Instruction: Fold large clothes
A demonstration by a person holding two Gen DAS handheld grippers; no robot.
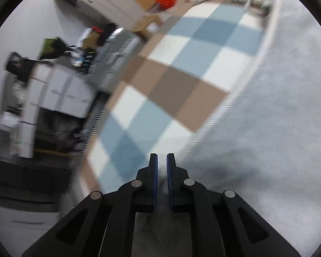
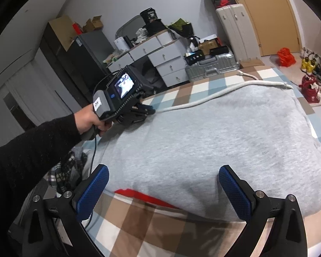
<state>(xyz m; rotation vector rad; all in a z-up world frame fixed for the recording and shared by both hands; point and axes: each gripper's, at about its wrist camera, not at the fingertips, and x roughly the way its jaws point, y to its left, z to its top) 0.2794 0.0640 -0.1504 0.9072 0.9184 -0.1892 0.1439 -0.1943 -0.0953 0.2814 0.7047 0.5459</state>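
A large grey hoodie (image 2: pixel 203 139) lies spread on the checked bedspread (image 2: pixel 139 224). Its white drawstring (image 2: pixel 203 98) runs along the far edge, and a red patch (image 2: pixel 143 197) shows under the near hem. My left gripper (image 2: pixel 148 110), held by a hand in a black sleeve, sits at the hoodie's far left edge. In the left wrist view the left gripper (image 1: pixel 162 165) is shut, with grey hoodie (image 1: pixel 267 107) cloth pinched between the blue pads. My right gripper (image 2: pixel 163 190) stands wide open over the near hem, with nothing gripped.
Beyond the bed's far side stand white drawers (image 2: pixel 160 57), a silver suitcase (image 2: pixel 211 66) and a tall white case (image 2: pixel 237 34). A red bag (image 2: pixel 285 56) and shoes (image 2: pixel 310 85) lie on the floor at right. Crumpled checked clothing (image 2: pixel 68 171) sits left of the hoodie.
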